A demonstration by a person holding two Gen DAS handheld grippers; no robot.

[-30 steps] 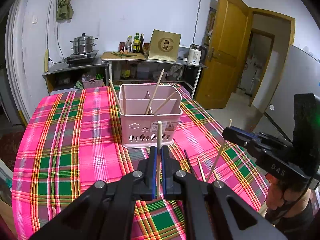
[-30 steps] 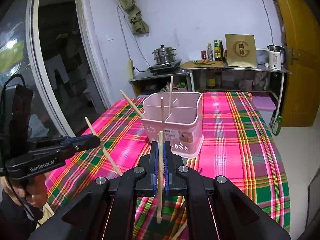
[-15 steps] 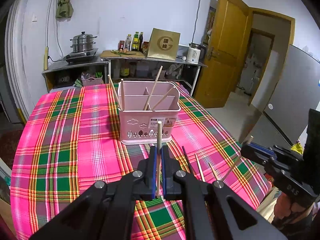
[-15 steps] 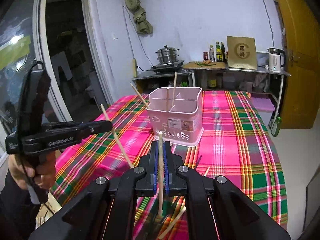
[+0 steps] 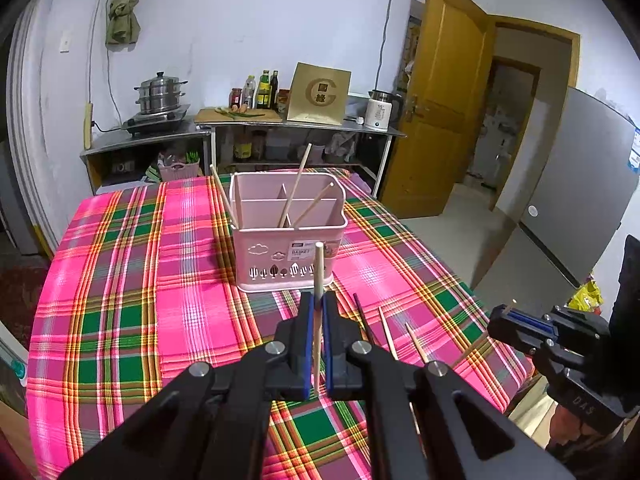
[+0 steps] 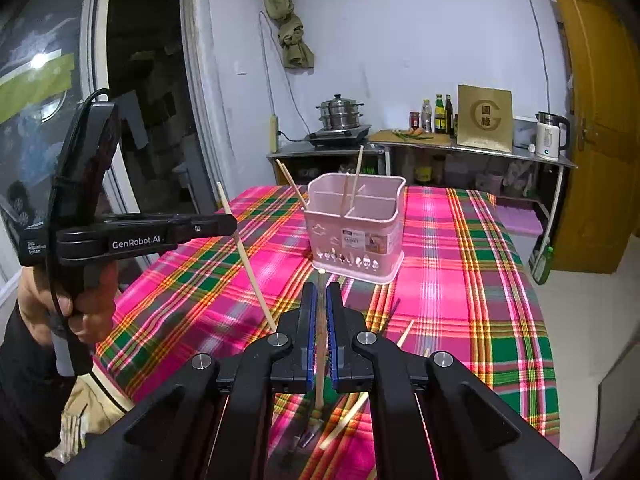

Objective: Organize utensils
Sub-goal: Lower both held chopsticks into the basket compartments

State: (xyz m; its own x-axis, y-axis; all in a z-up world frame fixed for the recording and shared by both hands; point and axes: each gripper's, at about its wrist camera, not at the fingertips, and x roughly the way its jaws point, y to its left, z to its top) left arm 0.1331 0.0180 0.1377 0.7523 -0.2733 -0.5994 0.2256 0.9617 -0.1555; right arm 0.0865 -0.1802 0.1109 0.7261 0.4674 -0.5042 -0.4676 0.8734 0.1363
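A pink divided utensil basket (image 5: 288, 236) stands mid-table on the plaid cloth, with three wooden chopsticks (image 5: 296, 192) leaning in it. My left gripper (image 5: 315, 300) is shut on one upright wooden chopstick (image 5: 318, 272), just short of the basket. My right gripper (image 6: 320, 292) is shut on another chopstick (image 6: 320, 344), farther back from the basket (image 6: 356, 232). In the right wrist view the left gripper (image 6: 228, 224) shows at the left with its chopstick (image 6: 248, 268) slanting down. Loose chopsticks (image 5: 387, 332) lie on the cloth between the grippers.
A dark chopstick (image 5: 362, 320) lies beside the pale ones. The table's right edge (image 5: 460, 280) drops to the floor near a yellow door (image 5: 440, 100). A counter (image 5: 296, 124) with a steamer pot (image 5: 160, 92), bottles and a kettle stands behind. A hand (image 6: 84, 300) holds the left gripper.
My right gripper has drawn back from the basket with its chopstick and sits lower and farther right in the left wrist view. The left gripper has barely moved.
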